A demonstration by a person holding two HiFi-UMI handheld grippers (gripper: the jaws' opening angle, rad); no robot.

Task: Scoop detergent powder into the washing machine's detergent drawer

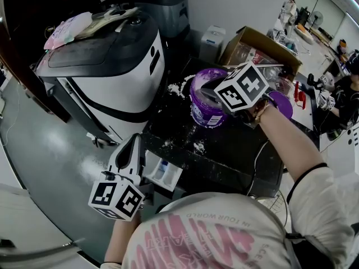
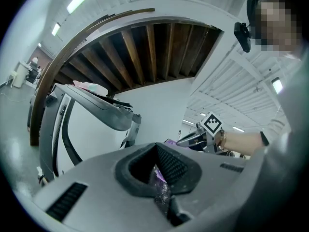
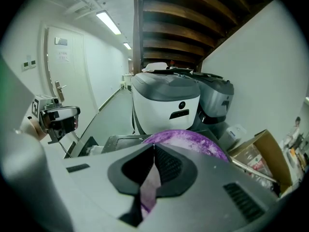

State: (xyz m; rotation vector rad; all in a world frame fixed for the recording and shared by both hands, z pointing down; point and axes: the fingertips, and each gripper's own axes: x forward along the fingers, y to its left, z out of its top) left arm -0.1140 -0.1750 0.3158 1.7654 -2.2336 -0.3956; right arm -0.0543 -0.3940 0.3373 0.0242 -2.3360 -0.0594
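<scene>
— Where's the detergent?
— In the purple tub (image 1: 203,114), at one o'clock on the black top (image 1: 235,150). The right gripper (image 1: 208,93) hangs at its rim, jaws pinching a thin pale-purple strip (image 3: 150,187).
— And the left gripper (image 1: 134,140)?
— Its pads are pressed together, with a glittery purple fleck (image 2: 162,190) in the seam. It's at seven o'clock from the tub, just above the open detergent drawer (image 1: 164,174).

We find the tub (image 1: 203,110) on the counter (image 1: 233,150); the washer (image 1: 106,66) stands to its left; the box (image 1: 261,42) behind it; the drawer (image 1: 164,174) in front.
</scene>
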